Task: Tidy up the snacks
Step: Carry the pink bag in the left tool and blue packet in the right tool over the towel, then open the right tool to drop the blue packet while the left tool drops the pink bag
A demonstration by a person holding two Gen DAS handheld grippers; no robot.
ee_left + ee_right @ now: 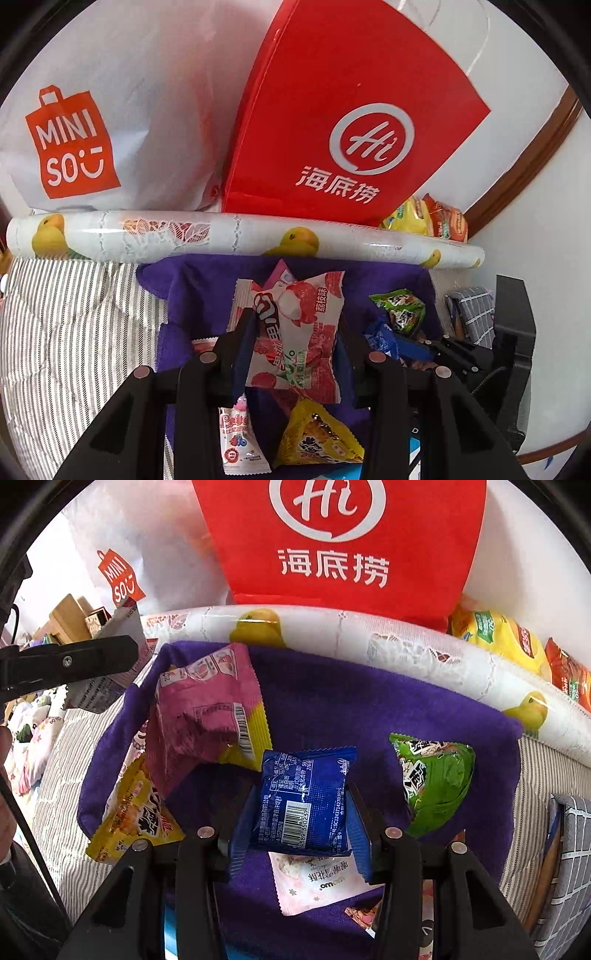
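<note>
The left gripper (pixel 295 332) fills the bottom of its view, its jaws pinched on a pink-and-white lychee snack packet (pixel 295 332) that hangs upright between the fingers above the purple cloth (pixel 192 295). The right gripper (pixel 299 812) likewise has its jaws closed narrowly against the two sides of a blue snack packet (pixel 303 801), barcode side up, held between its blue pads (pixel 240 845) over the same cloth. Behind both stands a big red paper bag (pixel 332 110) with a white "Hi" logo, and beside it a white shopping bag (pixel 110 110) with an orange logo. In front of the bags lies a long roll of printed paper (pixel 236 236) with yellow fruit on it, along the far edge of the cloth, all on striped bedding (pixel 74 332). On the cloth, a green packet (pixel 436 782) lies just right of the blue one, a pink packet (pixel 207 709) to its upper left, a yellow packet (pixel 129 816) at the cloth's left edge, and a pale pink packet (pixel 317 882) beneath the right gripper. Yellow and orange packets (pixel 509 642) sit behind the roll at right.
</note>
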